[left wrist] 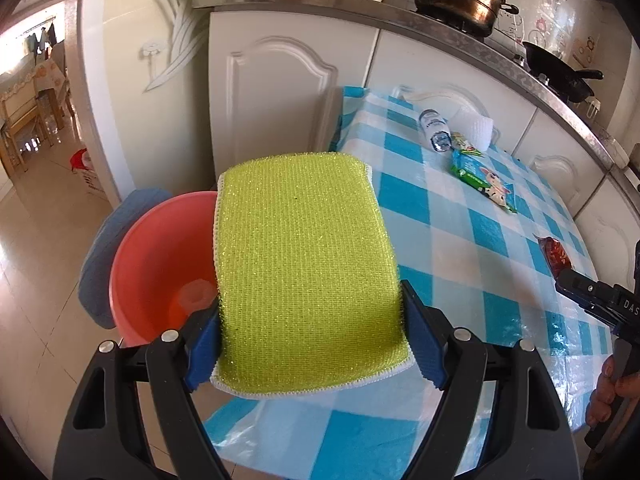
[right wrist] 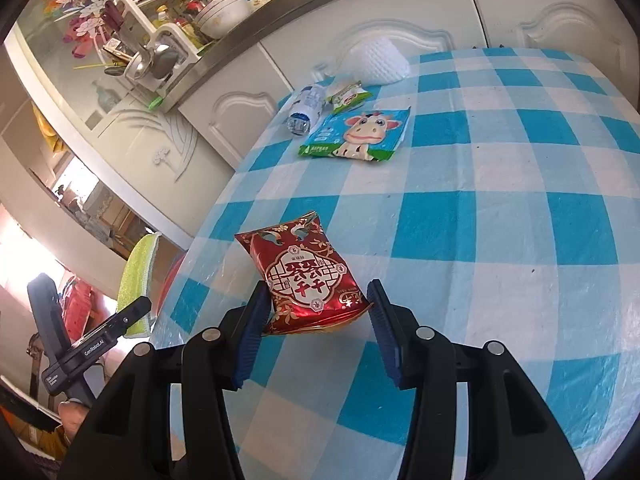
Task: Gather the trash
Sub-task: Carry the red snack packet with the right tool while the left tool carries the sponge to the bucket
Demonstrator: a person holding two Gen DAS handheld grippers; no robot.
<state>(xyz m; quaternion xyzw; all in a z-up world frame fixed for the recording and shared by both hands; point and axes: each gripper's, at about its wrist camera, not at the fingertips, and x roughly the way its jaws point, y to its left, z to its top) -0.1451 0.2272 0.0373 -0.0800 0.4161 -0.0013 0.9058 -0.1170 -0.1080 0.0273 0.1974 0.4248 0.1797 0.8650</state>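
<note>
left gripper point(left wrist: 310, 344) pinches a soft yellow sponge point(left wrist: 304, 272) above the red basin point(left wrist: 160, 264). right gripper point(right wrist: 314, 332) is spread around the red packet point(right wrist: 306, 276) on the table point(right wrist: 500, 220); probably light, crinkly, slippery foil, so grab its bottom edge.

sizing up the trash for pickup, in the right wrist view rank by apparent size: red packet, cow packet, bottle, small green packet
1. red packet, though it lies nearest the camera, so unsure against the next
2. cow packet
3. bottle
4. small green packet, close to the bottle in apparent size, so that order is unsure
</note>
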